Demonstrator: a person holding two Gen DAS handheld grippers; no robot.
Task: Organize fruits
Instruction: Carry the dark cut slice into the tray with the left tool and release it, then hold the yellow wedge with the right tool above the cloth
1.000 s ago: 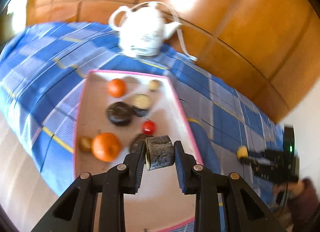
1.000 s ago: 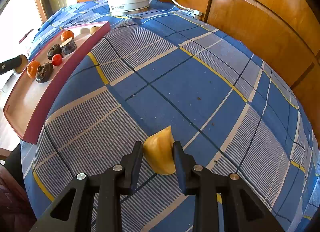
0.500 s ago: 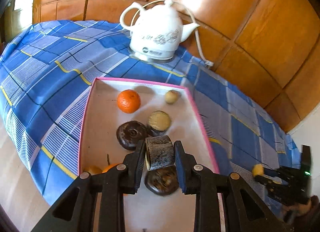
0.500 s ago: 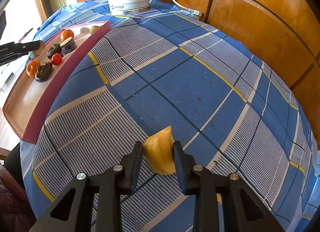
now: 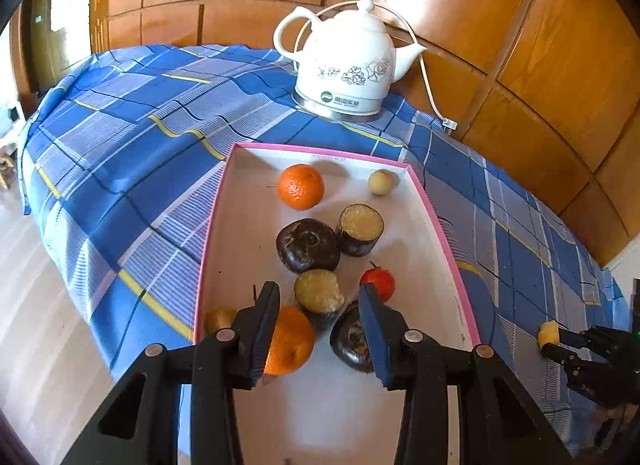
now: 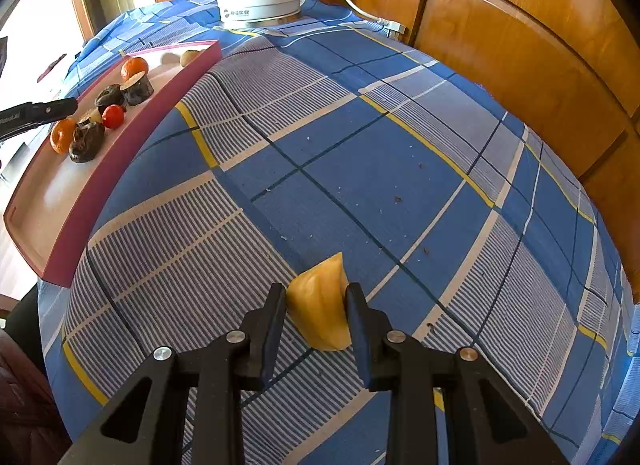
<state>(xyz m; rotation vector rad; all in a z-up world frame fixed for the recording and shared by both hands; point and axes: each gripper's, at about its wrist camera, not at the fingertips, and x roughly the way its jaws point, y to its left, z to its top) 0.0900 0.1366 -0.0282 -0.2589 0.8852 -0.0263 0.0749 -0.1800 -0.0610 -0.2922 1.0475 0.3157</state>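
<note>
My left gripper is open above the pink-rimmed tray. Just past its jaws a dark cut piece with a pale top lies in the tray among two oranges, dark round fruits, another cut piece, a red tomato and small tan fruits. My right gripper is shut on a yellow fruit wedge, low over the blue plaid cloth; it also shows far right in the left wrist view.
A white electric kettle with its cord stands behind the tray by the wooden wall. The tray lies far left in the right wrist view, near the table edge. Crumbs dot the cloth.
My left gripper has opened and let the dark cut piece down into the tray among the other fruit. The right gripper has stayed still with the yellow wedge.
</note>
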